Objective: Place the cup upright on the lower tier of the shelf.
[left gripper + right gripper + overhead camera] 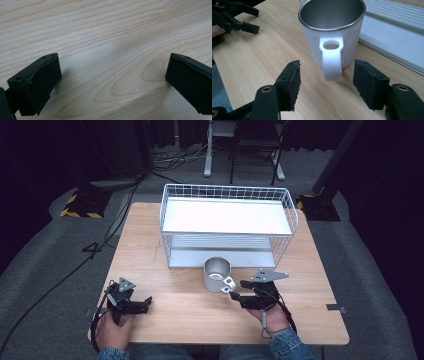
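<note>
While the right gripper [234, 295] is lining up on the mug [218, 274] at lower centre of the high view, the left gripper [148, 303] is resting at lower left on the table [150, 255], well apart from it. Behind the mug, a wire rack [227, 222] is standing at centre frame; grey floor, cables and dark curtains are filling the edges.

From the left gripper view, its jaws are gaping wide at both lower corners over bare wood grain.

Seen from the right gripper view, the mug [332, 32] is sitting upright at upper centre, its handle [332, 58] pointing down between wide-spread jaws that are not touching it. The step looks like an approach to grasp; next, the gripper likely needs to advance slightly and close squarely on the handle.
</note>
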Demonstrator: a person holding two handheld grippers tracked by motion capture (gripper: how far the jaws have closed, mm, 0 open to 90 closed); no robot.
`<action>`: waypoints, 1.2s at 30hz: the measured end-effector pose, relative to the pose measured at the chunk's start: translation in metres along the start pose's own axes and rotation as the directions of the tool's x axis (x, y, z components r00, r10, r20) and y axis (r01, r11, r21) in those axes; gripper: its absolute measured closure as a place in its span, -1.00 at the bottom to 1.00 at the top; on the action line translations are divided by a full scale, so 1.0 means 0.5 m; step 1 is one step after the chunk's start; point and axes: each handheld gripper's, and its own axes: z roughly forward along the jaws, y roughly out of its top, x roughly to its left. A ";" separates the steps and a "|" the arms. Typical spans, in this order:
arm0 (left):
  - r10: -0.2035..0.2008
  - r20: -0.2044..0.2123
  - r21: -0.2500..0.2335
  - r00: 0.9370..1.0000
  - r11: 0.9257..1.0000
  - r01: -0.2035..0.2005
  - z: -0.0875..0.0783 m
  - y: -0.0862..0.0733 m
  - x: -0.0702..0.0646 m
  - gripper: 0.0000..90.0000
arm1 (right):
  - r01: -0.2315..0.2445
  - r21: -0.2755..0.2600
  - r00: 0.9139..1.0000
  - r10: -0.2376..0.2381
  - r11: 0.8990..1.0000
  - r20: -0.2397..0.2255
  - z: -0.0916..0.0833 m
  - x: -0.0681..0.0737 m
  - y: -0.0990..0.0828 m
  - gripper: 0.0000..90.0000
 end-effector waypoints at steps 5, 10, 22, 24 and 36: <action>0.000 0.000 0.000 1.000 1.000 0.000 0.000 0.000 0.000 -0.99 | 0.005 0.014 1.000 -0.005 1.000 0.007 0.026 -0.003 0.006 -0.05; 0.000 0.000 0.000 1.000 1.000 0.000 0.000 0.000 0.000 -0.99 | 0.012 0.060 1.000 -0.013 0.998 0.014 0.050 0.001 0.017 0.13; 0.000 0.000 0.000 1.000 1.000 0.000 0.000 0.000 0.000 -0.99 | 0.057 0.121 0.996 -0.065 0.991 0.064 0.073 0.006 0.032 0.43; 0.000 0.000 0.000 1.000 1.000 0.000 0.000 0.000 0.000 -0.99 | 0.059 0.133 0.996 -0.068 0.989 0.062 0.074 0.006 0.033 0.47; 0.000 0.000 0.000 1.000 1.000 0.000 0.000 0.000 0.000 -0.99 | 0.071 0.118 0.993 -0.082 0.990 0.088 0.073 0.013 0.031 0.59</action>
